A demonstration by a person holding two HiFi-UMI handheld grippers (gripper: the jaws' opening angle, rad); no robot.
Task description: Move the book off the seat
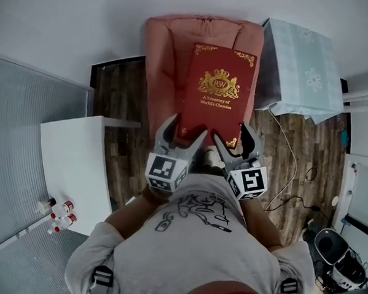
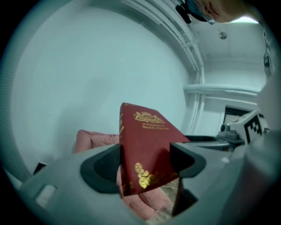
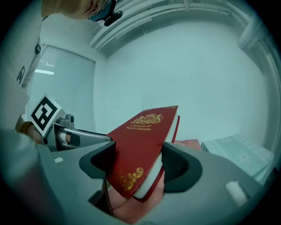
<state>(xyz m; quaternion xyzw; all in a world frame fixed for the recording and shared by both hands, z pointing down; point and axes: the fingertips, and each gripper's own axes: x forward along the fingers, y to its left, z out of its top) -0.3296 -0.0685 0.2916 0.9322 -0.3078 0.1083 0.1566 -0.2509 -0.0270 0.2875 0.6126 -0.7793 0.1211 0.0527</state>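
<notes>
Book hangs above the pink seat, near corners clamped by the left gripper and right gripper; best carry it sideways with both level.

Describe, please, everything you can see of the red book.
The red hardcover book has a gold crest, gold title and gold corner ornaments on its cover, and white page edges. It is closed, cover up, held out over the pink cushioned armchair. The left tongs and right tongs each clamp a near corner.
</notes>
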